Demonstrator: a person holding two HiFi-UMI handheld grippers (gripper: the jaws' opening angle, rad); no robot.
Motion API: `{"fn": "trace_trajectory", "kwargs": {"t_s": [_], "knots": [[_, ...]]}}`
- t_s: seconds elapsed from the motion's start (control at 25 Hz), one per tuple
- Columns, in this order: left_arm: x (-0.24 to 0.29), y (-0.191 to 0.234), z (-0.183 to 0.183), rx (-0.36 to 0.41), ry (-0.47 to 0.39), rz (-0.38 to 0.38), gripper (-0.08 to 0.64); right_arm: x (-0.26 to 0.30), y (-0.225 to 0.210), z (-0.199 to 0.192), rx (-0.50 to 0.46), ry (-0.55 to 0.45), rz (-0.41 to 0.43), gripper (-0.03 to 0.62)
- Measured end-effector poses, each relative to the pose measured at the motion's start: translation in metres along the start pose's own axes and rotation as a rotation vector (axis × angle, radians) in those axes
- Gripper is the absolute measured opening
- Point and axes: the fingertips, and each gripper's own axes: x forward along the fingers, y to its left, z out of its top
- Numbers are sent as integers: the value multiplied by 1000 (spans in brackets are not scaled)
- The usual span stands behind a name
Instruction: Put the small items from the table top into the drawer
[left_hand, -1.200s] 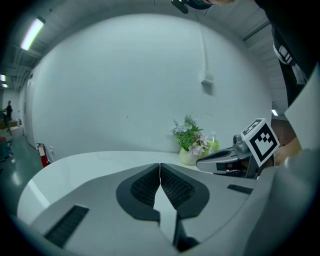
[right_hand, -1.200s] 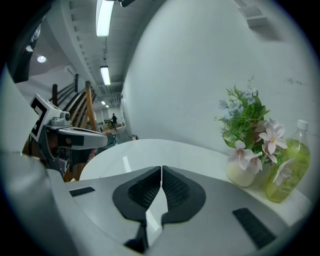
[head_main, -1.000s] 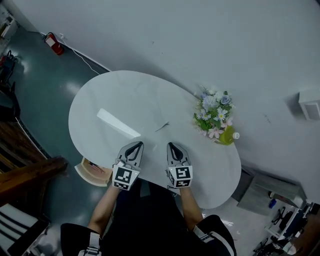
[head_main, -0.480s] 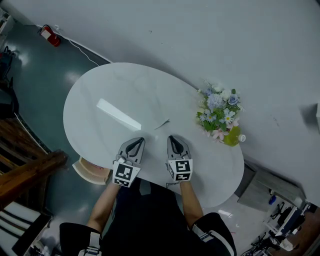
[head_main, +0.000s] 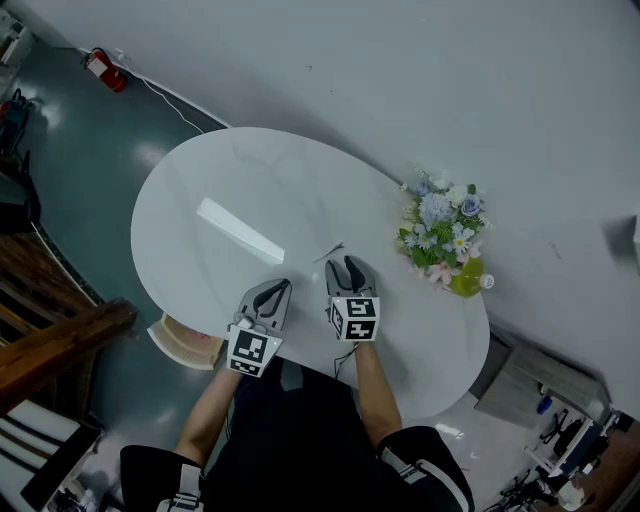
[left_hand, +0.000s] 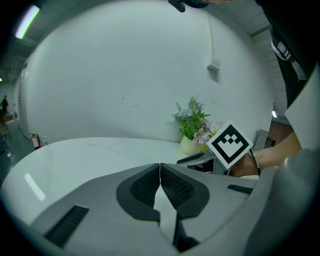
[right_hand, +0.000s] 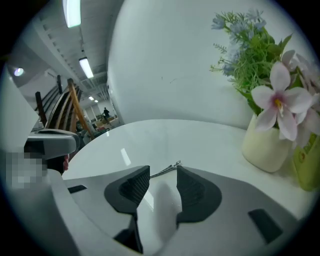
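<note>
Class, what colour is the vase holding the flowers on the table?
Cream. The vase shows best in the right gripper view.

A small, thin, silvery metal piece (head_main: 328, 253) lies flat near the middle of the white table top (head_main: 250, 180), its length running from 8 o'clock to 2 o'clock

L gripper (head_main: 278, 287) & R gripper (head_main: 347, 262): grey moulded shells, black ribbed pads, each w/ a black-and-white marker cube (head_main: 250, 352) at the rear; R jaws opening, nothing betw. them. Person, lower centre of head view: black top (head_main: 300, 440), black sleeves (head_main: 425, 478) w/ white stripes.
</note>
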Motion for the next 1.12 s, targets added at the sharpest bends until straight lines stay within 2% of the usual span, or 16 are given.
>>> {"fn": "trace_trajectory", "kwargs": {"t_s": [0.2,0.36,1.0,1.12], "knots": [[-4,4,-2,-6,4,8,20,16,0,6,24,7,-14,223],[-4,7,-3,-9,6,14,20,25,-1,8,17,18,-20,233],[-1,13,-6,-19,15,21,20,36,-11,3,-30,108,-59,232],[-1,15,-5,-20,17,20,20,35,-14,4,-28,104,-67,199]]}}
